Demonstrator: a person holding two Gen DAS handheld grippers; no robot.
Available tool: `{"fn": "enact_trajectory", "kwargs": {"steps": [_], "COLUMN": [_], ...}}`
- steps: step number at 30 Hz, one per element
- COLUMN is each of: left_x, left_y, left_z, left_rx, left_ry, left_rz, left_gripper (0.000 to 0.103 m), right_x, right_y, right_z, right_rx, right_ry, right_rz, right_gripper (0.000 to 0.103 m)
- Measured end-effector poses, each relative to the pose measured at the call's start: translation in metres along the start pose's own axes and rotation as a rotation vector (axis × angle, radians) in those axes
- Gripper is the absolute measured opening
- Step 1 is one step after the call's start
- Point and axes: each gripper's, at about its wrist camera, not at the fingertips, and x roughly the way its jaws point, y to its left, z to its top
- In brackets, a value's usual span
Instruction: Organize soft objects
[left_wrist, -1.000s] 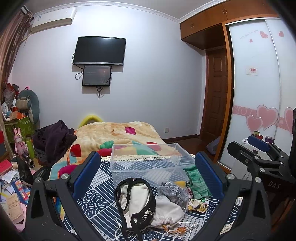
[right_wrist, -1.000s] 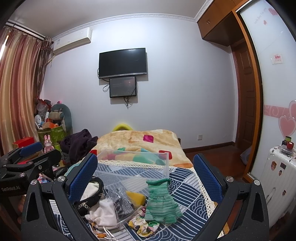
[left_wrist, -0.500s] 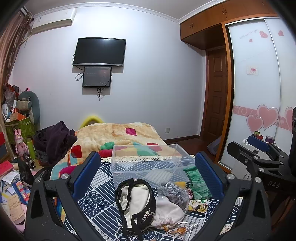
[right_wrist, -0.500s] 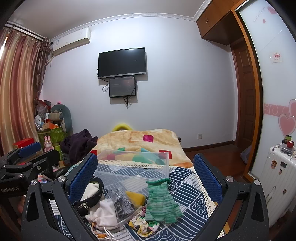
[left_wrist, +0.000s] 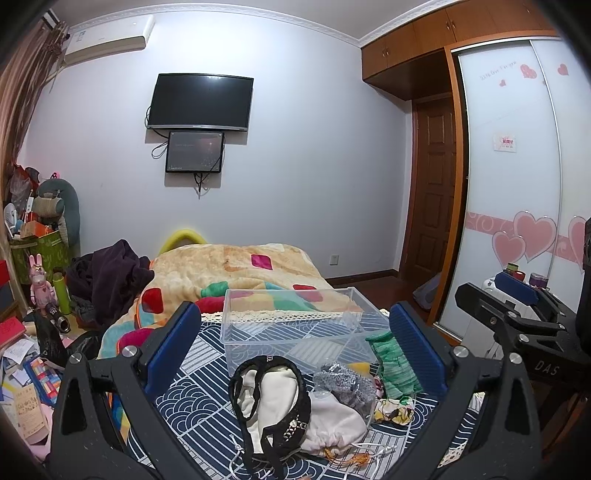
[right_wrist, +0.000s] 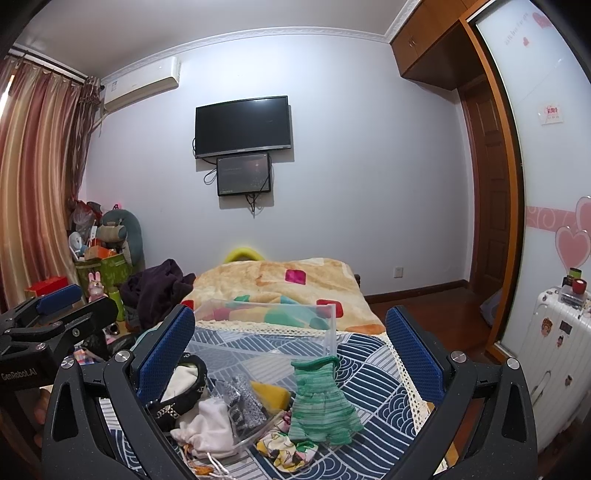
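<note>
A heap of soft things lies on a blue patterned cloth on the bed: a cream item with black lace trim (left_wrist: 269, 398), a white drawstring pouch (left_wrist: 332, 421), a grey knit piece (left_wrist: 347, 384), a green striped glove (right_wrist: 321, 402), a floral scrunchie (right_wrist: 284, 448) and a yellow pad (right_wrist: 271, 395). An empty clear plastic bin (left_wrist: 295, 328) stands just behind them. My left gripper (left_wrist: 295, 350) is open and empty, held above the heap. My right gripper (right_wrist: 291, 354) is open and empty, over the glove.
A patchwork blanket (left_wrist: 240, 269) covers the bed beyond the bin. Dark clothes (left_wrist: 107, 277) and clutter lie at the left. A white suitcase (right_wrist: 554, 343) and wardrobe doors stand at the right. A TV hangs on the far wall.
Both views have shifted only slightly; the grippers stay open and the soft things have not moved.
</note>
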Motion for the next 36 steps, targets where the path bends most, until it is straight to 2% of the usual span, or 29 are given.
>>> {"fn": "enact_trajectory", "kwargs": {"steps": [15, 23, 26, 33, 36], "left_x": [0.0, 0.014, 0.024, 0.049, 0.061], "left_y": [0.0, 0.002, 0.005, 0.013, 0.02], "left_z": [0.0, -0.011, -0.021, -0.046, -0.052], "left_rx": [-0.002, 0.001, -0.007, -0.01, -0.018], "left_ry": [0.001, 0.058, 0.104, 0.177, 0.21], "left_rz": [-0.002, -0.018, -0.024, 0.011, 0.061], "left_gripper": [0.103, 0.103, 0.103, 0.103, 0.103], "right_x": [0.0, 0.005, 0.011, 0.031, 0.041], "right_y": [0.0, 0.001, 0.0, -0.004, -0.008], "right_z": [-0.001, -0.004, -0.009, -0.025, -0.033], "right_rx": [0.0, -0.001, -0.005, -0.007, -0.009], "right_ry": [-0.001, 0.022, 0.047, 0.143, 0.191], "right_rz": [0.0, -0.006, -0.019, -0.031, -0.051], "right_gripper": [0.103, 0.103, 0.103, 0.103, 0.103]}}
